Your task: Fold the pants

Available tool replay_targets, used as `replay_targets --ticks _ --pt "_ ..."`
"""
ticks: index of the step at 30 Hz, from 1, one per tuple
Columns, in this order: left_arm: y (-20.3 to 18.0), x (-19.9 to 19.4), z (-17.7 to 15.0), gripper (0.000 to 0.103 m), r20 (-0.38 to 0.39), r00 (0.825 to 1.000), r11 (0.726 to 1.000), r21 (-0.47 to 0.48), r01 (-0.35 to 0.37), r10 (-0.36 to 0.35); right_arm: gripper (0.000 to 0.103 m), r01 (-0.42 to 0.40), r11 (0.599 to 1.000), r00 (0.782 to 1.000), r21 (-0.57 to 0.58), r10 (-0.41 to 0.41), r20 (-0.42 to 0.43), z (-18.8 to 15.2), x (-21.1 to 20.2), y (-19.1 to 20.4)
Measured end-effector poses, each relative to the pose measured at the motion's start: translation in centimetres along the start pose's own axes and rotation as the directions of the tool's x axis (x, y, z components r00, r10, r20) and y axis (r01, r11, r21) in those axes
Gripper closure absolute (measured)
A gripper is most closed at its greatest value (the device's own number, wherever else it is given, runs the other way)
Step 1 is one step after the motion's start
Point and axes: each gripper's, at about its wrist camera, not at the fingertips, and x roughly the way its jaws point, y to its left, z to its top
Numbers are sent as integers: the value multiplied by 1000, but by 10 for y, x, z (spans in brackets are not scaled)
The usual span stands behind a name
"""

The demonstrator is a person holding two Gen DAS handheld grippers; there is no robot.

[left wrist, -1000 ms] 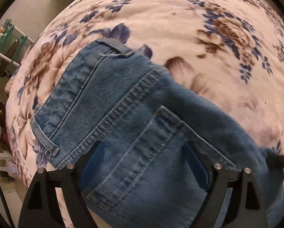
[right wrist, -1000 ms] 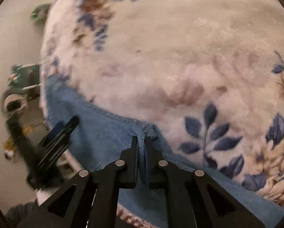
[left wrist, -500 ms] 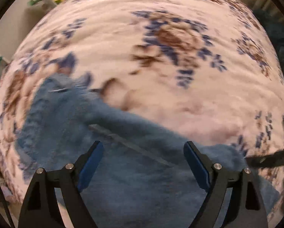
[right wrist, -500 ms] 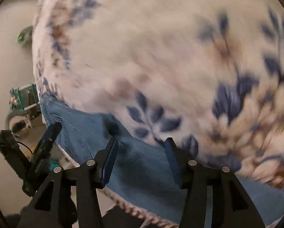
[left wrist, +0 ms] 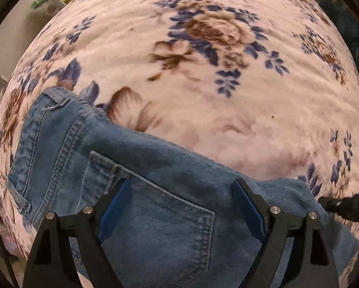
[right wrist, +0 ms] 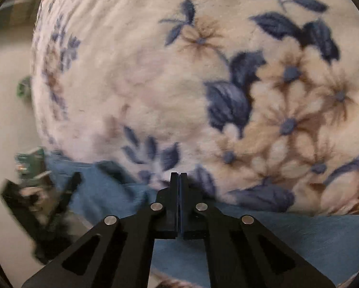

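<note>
Cream plush blanket [left wrist: 203, 124] with blue-and-brown floral print covers the bed surface; large brown rose motif upper centre, blue leaf sprays toward the edges. Beige floor [right wrist: 9, 110] at left. Green-topped pale object [left wrist: 47, 4] beyond the blanket's far-left edge, blurred. Dark fabric [left wrist: 347, 26] at upper right, unidentifiable.

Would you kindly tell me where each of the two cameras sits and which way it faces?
Left wrist: on the left gripper, facing down at the blue denim jeans, back pocket between its open blue-padded fingers.
Right wrist: on the right gripper, angled down across the cream floral fleece blanket; its black fingers are shut, apparently with nothing between them.
Shared: jeans and blanket; each view also catches the other gripper at its edge.
</note>
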Motion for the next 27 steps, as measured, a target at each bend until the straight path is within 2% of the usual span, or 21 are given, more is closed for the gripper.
replay_targets --ticks 1,2,4,5,6,8,9,10,11,12,14,16,18,20,22,23,24,27 --pt "2 -3 -1 17 9 1000 1000 0 -12 12 100 -15 1000 1000 -6 15 7 1 -6 2" --pt "7 -7 -1 17 18 1000 1000 0 -18 18 94 -28 999 999 -22 29 18 4 -14 8" --pt "11 -12 -1 17 40 998 999 -5 -42 42 67 -74 996 997 -59 75 23 8 -18 25" --pt "12 -14 0 17 47 998 999 -6 -51 51 40 -83 993 997 -88 83 4 11 -16 36" --pt "11 -14 2 17 53 997 998 -6 -64 64 30 -83 990 996 -110 82 -21 15 -11 45" --pt "14 -11 8 17 50 995 996 -9 -87 88 30 -70 985 995 -156 58 -83 19 7 64" --pt "17 -8 9 17 44 995 996 -14 -93 93 34 -48 982 994 -184 28 -109 21 16 71" --pt "21 -5 9 17 35 995 995 -22 -94 94 43 -27 978 992 -205 0 -128 22 29 80" --pt "21 -1 12 17 28 995 995 -24 -96 96 88 8 971 985 -238 -49 -165 20 44 88" --pt "22 2 13 17 23 995 995 -25 -99 99 96 21 966 982 -259 -69 -175 16 51 94" --pt "25 4 13 17 19 993 993 -22 -112 112 96 119 948 988 -295 -143 -59 19 44 103" --pt "29 5 12 17 17 994 994 -24 -110 111 98 148 956 987 -253 -160 -26 28 36 93" --pt "33 3 11 17 10 996 995 -35 -93 93 98 123 964 988 -237 -141 -59 32 29 86" --pt "35 0 6 17 6 997 997 -37 -75 75 96 134 951 987 -279 -152 -45 27 10 88" --pt "33 -4 2 17 5 999 998 -32 -53 53 80 124 945 990 -302 -140 -31 22 -10 78" --pt "31 -6 -3 17 5 999 998 -27 -48 49 56 99 953 992 -287 -116 -43 18 -16 77" --pt "27 -9 -6 17 5 999 999 -22 -42 42 37 91 959 993 -269 -107 -45 18 -23 67" --pt "18 -9 -11 17 -4 1000 1000 -11 -29 29 35 37 977 994 -208 -57 -89 12 -16 40"
